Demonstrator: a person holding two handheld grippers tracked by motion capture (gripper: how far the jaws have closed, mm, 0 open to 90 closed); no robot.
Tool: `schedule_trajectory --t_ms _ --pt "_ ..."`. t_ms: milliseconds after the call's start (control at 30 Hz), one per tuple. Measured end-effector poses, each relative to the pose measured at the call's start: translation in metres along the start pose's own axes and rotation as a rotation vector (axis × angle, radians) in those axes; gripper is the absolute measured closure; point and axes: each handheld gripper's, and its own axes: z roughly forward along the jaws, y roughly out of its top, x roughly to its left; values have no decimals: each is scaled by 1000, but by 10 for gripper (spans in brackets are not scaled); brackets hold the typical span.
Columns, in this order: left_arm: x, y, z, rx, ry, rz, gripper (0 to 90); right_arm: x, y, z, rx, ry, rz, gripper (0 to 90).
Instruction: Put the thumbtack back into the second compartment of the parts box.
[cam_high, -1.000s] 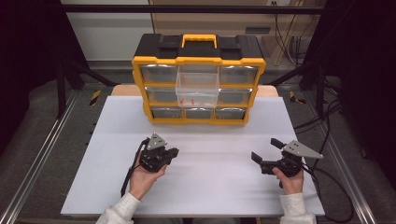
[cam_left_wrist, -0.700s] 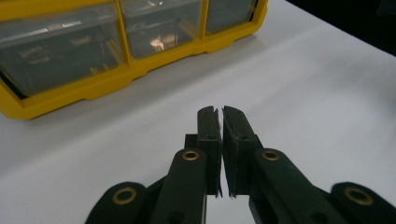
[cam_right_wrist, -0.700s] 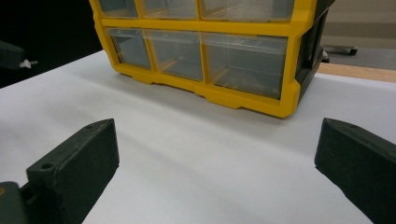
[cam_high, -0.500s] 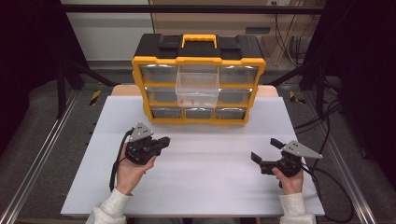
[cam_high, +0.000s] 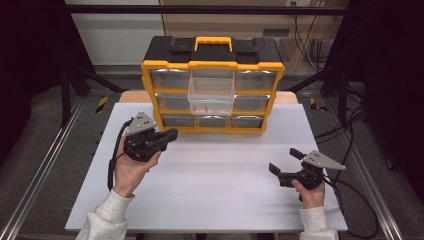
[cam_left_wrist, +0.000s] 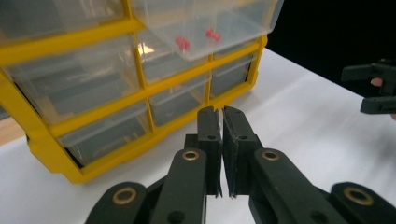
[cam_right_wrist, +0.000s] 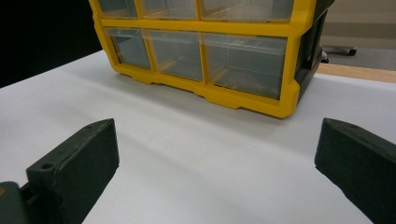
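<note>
A yellow and black drawer organizer stands at the back of the white tabletop. Its clear middle drawer is pulled out and holds small red pieces. My left gripper is lifted off the table just left of the organizer's bottom row and points at it. Its jaws are shut with nothing between them. My right gripper rests low at the front right, open and empty, facing the organizer's lower drawers. The left gripper view also catches it at the right edge.
Cables trail off the table's right side. Metal rails run along both sides of the table. A wide bare stretch of tabletop lies between the two grippers.
My left hand has lifted its shut gripper off the table and carried it up and away toward the organizer's lower left corner. The right gripper has not moved.
</note>
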Motion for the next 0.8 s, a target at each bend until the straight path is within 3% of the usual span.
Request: schedule_trajectory --t_ms 467,800 --pt "-2 44 -15 -55 -5 19 856 0 0 0 -1 0 0 2" --pt "-4 76 -14 -85 -7 31 856 0 0 0 -1 0 0 2"
